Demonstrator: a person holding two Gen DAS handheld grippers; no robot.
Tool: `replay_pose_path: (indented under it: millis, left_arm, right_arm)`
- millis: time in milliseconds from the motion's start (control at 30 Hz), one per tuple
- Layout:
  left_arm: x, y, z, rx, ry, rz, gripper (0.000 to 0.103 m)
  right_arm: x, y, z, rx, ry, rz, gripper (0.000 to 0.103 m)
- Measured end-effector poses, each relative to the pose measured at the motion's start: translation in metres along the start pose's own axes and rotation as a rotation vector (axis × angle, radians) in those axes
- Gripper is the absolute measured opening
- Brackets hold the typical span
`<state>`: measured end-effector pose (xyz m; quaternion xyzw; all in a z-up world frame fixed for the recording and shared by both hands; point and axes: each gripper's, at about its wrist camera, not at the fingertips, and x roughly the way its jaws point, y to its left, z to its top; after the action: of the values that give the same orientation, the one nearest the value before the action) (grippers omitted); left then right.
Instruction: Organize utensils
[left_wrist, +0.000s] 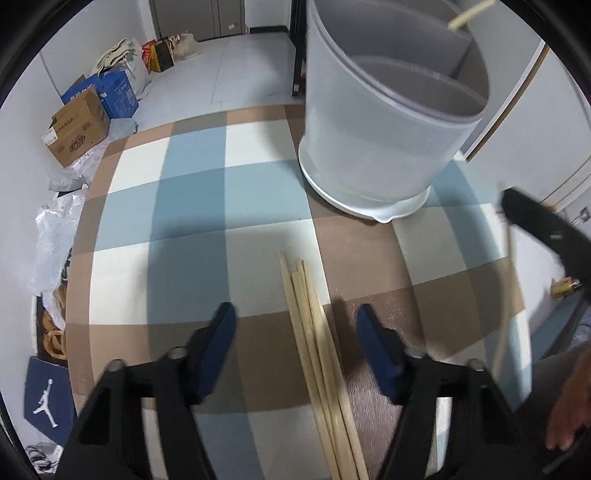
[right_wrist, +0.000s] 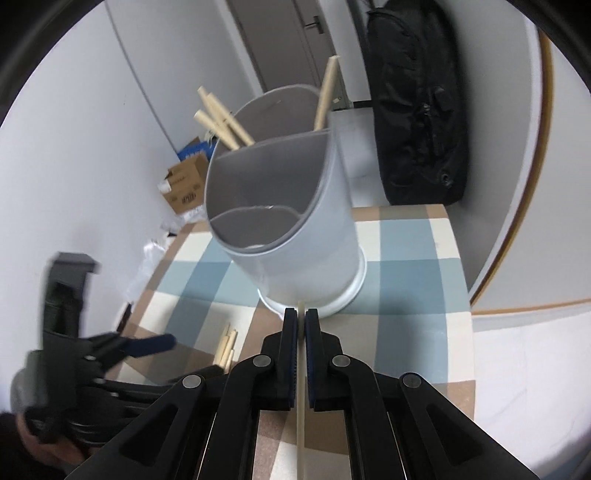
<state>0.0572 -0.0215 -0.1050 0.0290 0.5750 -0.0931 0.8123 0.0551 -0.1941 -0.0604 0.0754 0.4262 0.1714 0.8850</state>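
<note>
Several wooden chopsticks (left_wrist: 314, 332) lie in a bundle on the checked tablecloth (left_wrist: 184, 184). My left gripper (left_wrist: 295, 323) is open, one blue finger on each side of the bundle, and its pads do not touch the sticks. My right gripper (right_wrist: 301, 314) is shut on a single pale chopstick (right_wrist: 301, 406), held lengthwise just in front of the grey utensil holder (right_wrist: 288, 229). The holder's back compartment has several chopsticks (right_wrist: 221, 118) standing in it. The front compartment looks empty. In the left wrist view the right gripper (left_wrist: 546, 229) is blurred at the right edge.
The holder (left_wrist: 388, 129) stands at the table's far side. A black backpack (right_wrist: 417, 110) hangs behind the table. Cardboard boxes (left_wrist: 77, 129) and plastic bags lie on the floor to the left. A hand (left_wrist: 569, 413) shows at the lower right.
</note>
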Motion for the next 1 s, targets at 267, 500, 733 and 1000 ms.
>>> replay_pose_path:
  millis: [267, 500, 733, 1000]
  left_arm:
    - [0.009, 0.005, 0.015, -0.002, 0.021, 0.115, 0.04]
    - [0.011, -0.001, 0.019, -0.005, 0.049, 0.044, 0.0]
    - [-0.002, 0.011, 0.015, -0.044, 0.037, -0.05, 0.0]
    - [-0.009, 0.049, -0.002, -0.157, 0.063, -0.143, 0.0]
  right_arm:
    - [-0.015, -0.008, 0.004, 0.034, -0.041, 0.042, 0.003]
    - [-0.016, -0.013, 0.006, 0.054, -0.052, 0.058, 0.003]
    - [-0.017, -0.014, 0.007, 0.06, -0.061, 0.067, 0.003]
    - [-0.016, -0.016, 0.007, 0.076, -0.059, 0.07, 0.003]
